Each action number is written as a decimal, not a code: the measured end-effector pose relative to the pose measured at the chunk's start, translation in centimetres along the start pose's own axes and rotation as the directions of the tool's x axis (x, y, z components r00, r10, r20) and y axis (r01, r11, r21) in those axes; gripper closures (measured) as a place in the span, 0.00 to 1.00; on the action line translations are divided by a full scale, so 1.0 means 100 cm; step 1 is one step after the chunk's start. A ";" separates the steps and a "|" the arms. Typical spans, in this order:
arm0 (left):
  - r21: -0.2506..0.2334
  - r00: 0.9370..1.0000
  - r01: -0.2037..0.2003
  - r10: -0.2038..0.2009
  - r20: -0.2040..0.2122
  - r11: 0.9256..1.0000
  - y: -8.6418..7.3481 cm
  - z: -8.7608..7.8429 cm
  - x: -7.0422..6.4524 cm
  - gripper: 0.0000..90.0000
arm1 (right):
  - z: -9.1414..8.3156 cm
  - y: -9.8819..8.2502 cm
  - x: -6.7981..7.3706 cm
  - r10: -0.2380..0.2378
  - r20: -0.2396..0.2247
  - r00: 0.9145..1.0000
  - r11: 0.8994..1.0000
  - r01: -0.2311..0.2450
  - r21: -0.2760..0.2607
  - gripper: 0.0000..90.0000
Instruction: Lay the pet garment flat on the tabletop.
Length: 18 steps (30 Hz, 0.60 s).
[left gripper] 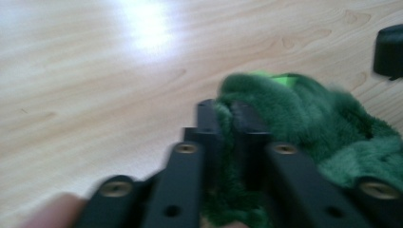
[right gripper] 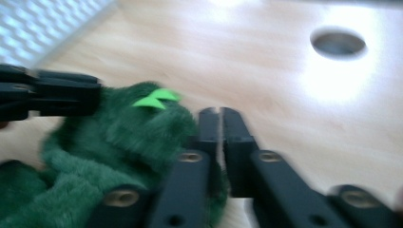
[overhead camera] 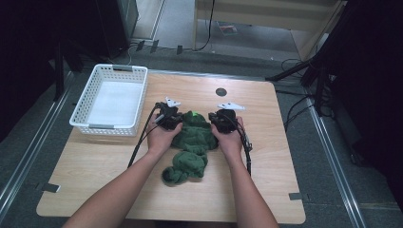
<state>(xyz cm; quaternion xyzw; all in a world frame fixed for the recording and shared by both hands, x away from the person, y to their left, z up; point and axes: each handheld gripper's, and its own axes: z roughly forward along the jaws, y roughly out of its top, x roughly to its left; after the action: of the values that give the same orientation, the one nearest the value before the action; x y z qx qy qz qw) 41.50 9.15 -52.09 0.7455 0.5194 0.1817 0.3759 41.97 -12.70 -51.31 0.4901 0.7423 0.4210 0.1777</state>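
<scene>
Sleeve end: the green fleece garment (overhead camera: 192, 147) lies bunched at the middle of the table (overhead camera: 95, 166), its loose cuffed end trailing nearest the person.
Left gripper (overhead camera: 167, 115): clamped on a fold at the garment's far left edge, green pile pinched between the jaws in the left gripper view (left gripper: 223, 118).
Right gripper (overhead camera: 223, 117): jaws nearly meeting, seemingly nipping the far right edge (right gripper: 216, 124).
Reason: two matched edge grips probably serve to lift and spread it.
Basket (overhead camera: 97, 126): white, far left, well apart.
Hole (overhead camera: 221, 91): beyond the grippers.
Obstruction: nothing stands between the garment and the basket.
</scene>
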 end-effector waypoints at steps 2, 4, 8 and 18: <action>-0.011 0.999 0.018 -0.018 0.038 1.000 -0.003 -0.003 0.004 0.75 | 0.001 -0.003 -0.009 0.067 -0.050 0.996 0.997 -0.065 0.038 0.75; -0.014 0.997 0.044 -0.043 0.063 0.999 -0.006 -0.006 0.008 0.70 | -0.005 -0.007 -0.015 0.074 -0.064 0.995 0.997 -0.073 0.007 0.75; 0.001 0.996 0.084 -0.084 0.037 0.996 -0.008 -0.001 0.010 0.70 | -0.008 -0.005 -0.019 0.088 -0.074 0.993 0.996 -0.088 0.007 0.73; 0.062 0.997 0.081 -0.082 0.008 0.995 -0.011 0.016 0.010 0.95 | 0.028 -0.004 -0.002 0.026 -0.085 0.996 0.991 -0.015 0.133 0.72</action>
<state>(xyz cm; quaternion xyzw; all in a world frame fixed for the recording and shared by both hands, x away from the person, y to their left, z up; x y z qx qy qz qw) 42.26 9.67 -54.07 0.7359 0.5529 0.1461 0.3624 43.76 -11.69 -53.29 0.4896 0.7706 0.3935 0.1080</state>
